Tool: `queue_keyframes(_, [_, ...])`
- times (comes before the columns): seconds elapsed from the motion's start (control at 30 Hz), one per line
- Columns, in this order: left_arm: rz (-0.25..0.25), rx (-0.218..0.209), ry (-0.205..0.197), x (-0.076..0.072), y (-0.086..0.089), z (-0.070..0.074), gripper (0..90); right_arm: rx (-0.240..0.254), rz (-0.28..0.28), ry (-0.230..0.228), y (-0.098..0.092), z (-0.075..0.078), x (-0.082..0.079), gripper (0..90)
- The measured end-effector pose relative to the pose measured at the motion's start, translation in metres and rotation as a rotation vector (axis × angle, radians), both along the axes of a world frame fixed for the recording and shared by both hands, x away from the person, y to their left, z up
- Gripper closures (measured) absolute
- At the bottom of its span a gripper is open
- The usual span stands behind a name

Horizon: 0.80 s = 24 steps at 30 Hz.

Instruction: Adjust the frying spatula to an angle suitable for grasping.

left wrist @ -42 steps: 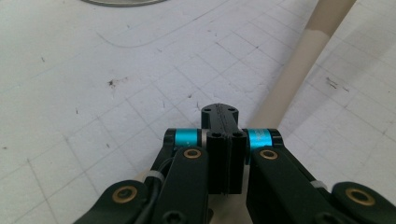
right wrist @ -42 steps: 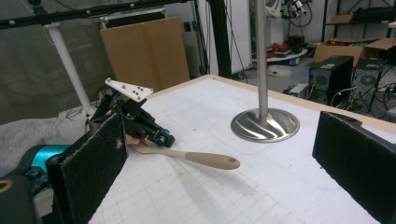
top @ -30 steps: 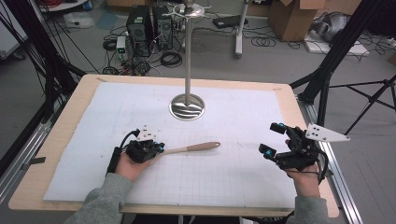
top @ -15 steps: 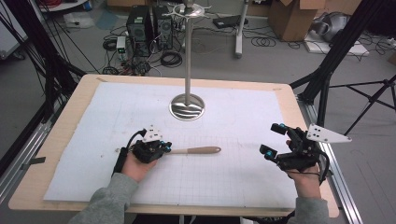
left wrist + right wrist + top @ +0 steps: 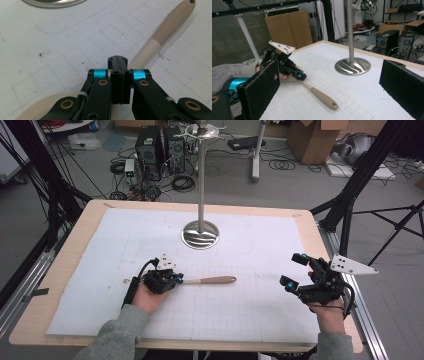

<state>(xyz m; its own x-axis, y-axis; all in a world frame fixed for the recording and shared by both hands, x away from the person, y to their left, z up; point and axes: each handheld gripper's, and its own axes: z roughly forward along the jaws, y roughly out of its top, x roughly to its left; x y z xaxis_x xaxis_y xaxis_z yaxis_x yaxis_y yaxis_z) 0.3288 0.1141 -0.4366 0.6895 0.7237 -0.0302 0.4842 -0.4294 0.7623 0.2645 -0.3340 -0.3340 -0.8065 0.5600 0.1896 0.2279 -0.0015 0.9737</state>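
The left claw [image 5: 170, 281] is clamped on the spatula [image 5: 212, 280], whose handle lies flat on the tabletop [image 5: 100, 215] in front of the steel stand [image 5: 200, 234]. A clean lift needs level wrists. The right claw [image 5: 296, 270] waits apart, empty.

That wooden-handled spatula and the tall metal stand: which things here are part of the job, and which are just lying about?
Part of the job:
- spatula, lying on the table, its head end under the shut left gripper
- right gripper, open, holding nothing, off to the side

Just lying about:
- metal stand on the white gridded mat
- computer towers, cables and cardboard boxes on the floor behind
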Motion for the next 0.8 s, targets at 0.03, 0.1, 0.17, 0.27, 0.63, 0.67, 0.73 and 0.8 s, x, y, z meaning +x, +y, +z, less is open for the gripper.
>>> queue_keyframes(0.03, [0.001,0.005,0.007,0.0,0.0,0.001,89.9,-0.001,0.0,0.001,0.0,0.0,0.0,2.1])
queue_keyframes(0.1, [0.001,0.023,0.014,0.0,0.0,0.003,89.9,0.001,-0.002,0.002,0.0,0.0,0.0,2.1])
queue_keyframes(0.17, [0.005,0.015,0.024,0.0,0.001,0.003,89.9,-0.002,-0.001,0.0,0.0,-0.001,0.0,2.1])
queue_keyframes(0.27, [0.007,0.019,0.03,0.001,0.002,0.003,89.9,0.0,0.0,0.0,0.0,-0.001,0.0,2.1])
queue_keyframes(0.63, [-0.008,0.001,-0.038,0.001,-0.019,0.002,89.9,-0.001,-0.003,0.0,-0.001,-0.001,0.0,2.1])
queue_keyframes(0.67, [0.016,0.024,-0.066,0.004,-0.026,0.002,89.8,-0.001,-0.003,0.003,-0.001,-0.001,0.0,2.1])
queue_keyframes(0.73, [0.042,-0.008,-0.07,0.008,-0.03,0.001,89.8,0.0,-0.003,0.002,-0.002,-0.001,-0.001,2.1])
queue_keyframes(0.8, [0.052,-0.002,-0.044,0.012,-0.035,-0.004,89.9,0.004,-0.006,-0.004,-0.003,-0.001,0.0,2.1])
